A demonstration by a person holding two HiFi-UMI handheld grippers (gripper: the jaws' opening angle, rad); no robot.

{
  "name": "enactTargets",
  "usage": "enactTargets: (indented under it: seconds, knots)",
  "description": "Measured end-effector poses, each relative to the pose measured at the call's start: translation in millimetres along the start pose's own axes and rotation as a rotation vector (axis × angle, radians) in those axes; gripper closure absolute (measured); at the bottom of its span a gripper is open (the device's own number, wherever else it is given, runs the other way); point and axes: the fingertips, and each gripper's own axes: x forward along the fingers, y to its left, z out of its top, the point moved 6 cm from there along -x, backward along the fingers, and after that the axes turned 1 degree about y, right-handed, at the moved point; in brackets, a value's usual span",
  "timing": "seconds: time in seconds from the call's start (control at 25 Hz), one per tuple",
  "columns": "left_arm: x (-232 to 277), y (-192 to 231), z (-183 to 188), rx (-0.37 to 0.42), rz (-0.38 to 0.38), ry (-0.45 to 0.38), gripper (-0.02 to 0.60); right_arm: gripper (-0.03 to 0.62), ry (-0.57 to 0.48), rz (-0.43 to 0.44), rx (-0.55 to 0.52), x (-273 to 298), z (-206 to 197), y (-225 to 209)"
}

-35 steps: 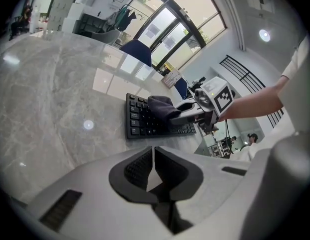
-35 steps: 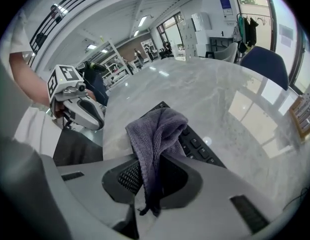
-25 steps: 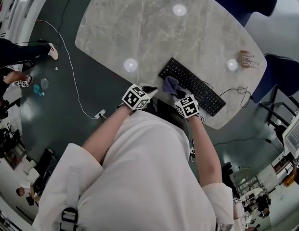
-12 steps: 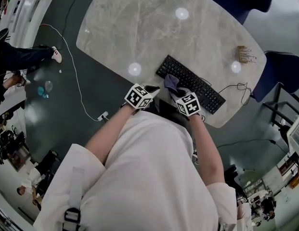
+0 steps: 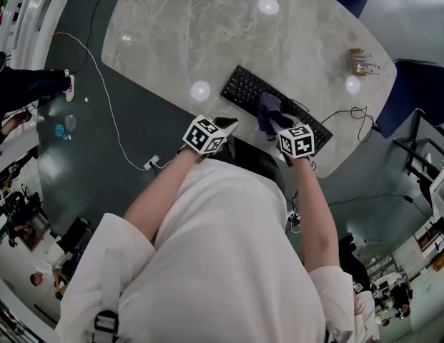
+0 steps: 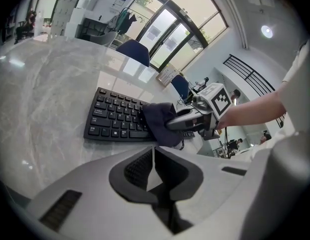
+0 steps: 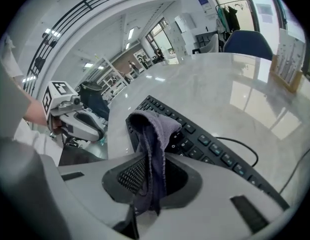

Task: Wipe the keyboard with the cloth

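A black keyboard (image 5: pixel 243 90) lies near the front edge of the marble table (image 5: pixel 207 34). My right gripper (image 5: pixel 277 123) is shut on a purple-grey cloth (image 5: pixel 269 110), which rests on the keys around the keyboard's middle. In the right gripper view the cloth (image 7: pixel 151 134) hangs folded between the jaws above the keyboard (image 7: pixel 209 146). My left gripper (image 5: pixel 227 126) hovers at the table's edge, left of the cloth and just in front of the keyboard, shut with nothing in it. The left gripper view shows the keyboard (image 6: pixel 112 118), the cloth (image 6: pixel 158 121) and the right gripper (image 6: pixel 170 125).
A small wooden box (image 5: pixel 363 61) stands at the table's right end. The keyboard's black cable (image 5: pixel 350 133) loops near the right edge. A white cable (image 5: pixel 111 127) runs over the floor at left. Blue chairs (image 5: pixel 422 95) stand at the right.
My right gripper has slid the cloth rightward along the keyboard, from its left end toward the middle. The left gripper has stayed by the table edge.
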Motion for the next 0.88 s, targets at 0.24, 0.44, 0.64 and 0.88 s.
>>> enactTargets:
  seconds: [0.24,0.44,0.64,0.88]
  knots:
    - [4.8,-12.8,-5.3,0.004,0.007,0.003,0.572,0.522,-0.038,-0.041,0.006,-16.8,6.4,-26.1]
    - [-1.4,-25.2,2.1,0.019,0.008,-0.026,0.572,0.522,-0.071,-0.084,0.041,-31.2,9.1,-46.0]
    - [-0.5,-30.7,9.1,0.029,0.012,-0.051,0.572,0.522,-0.071,-0.100,0.042,-43.0,5.6,-58.3]
    - [1.9,-40.2,13.3,0.046,0.016,-0.047,0.572,0.522,-0.080,-0.104,0.022,-65.5,2.7,-69.6]
